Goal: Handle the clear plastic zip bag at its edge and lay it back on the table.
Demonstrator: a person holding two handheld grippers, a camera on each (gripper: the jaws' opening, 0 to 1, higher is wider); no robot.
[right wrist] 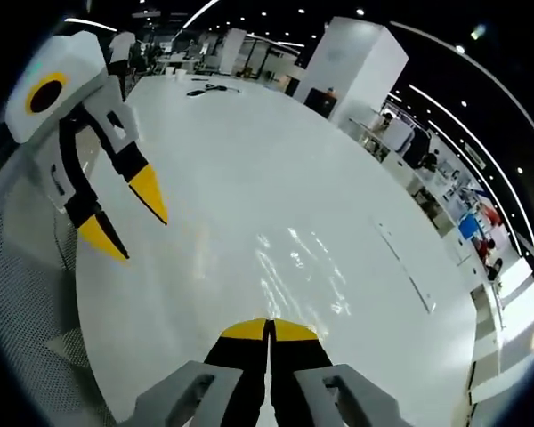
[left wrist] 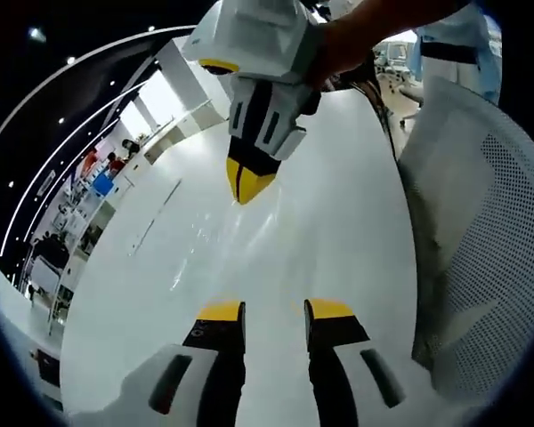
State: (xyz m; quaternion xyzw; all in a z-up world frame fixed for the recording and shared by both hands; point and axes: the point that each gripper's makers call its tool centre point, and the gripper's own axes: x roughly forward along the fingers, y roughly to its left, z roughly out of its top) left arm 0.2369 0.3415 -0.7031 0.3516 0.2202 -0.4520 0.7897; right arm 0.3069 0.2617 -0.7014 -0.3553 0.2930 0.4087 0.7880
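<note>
Right gripper (right wrist: 269,331) rises from the bottom of its own view with its 2 yellow-tipped jaws pressed together, no gap between them. We also see it in the left gripper view (left wrist: 246,184), coming down from the top, held by a hand (left wrist: 356,36), its black jaws meeting in 1 yellow point just above the tabletop (left wrist: 338,231). Whether a film of plastic is caught between the tips we cannot tell.

Our left gripper (left wrist: 274,316) stands with its jaws parted and parallel, a strip of bare white surface showing between them and nothing held. The right gripper view shows it from the side (right wrist: 133,218), at the left, its 2 yellow tips spread well apart above the table's near edge.

The clear plastic zip bag (right wrist: 307,271) lies flat on the tabletop; we make it out mainly as streaky glints and faint wrinkles just beyond the closed tips. In the left gripper view (left wrist: 222,240) it reads as a glossy patch between the 2 grippers, its outline too faint to trace. Any contents are not discernible.

The tabletop is smooth, white and glossy. A white mesh chair back (left wrist: 481,249) stands at the right of the left gripper view, its perforated weave clear. The right gripper view shows a white pillar (right wrist: 351,67) far off and small dark items (right wrist: 205,89) at the table's far end.
</note>
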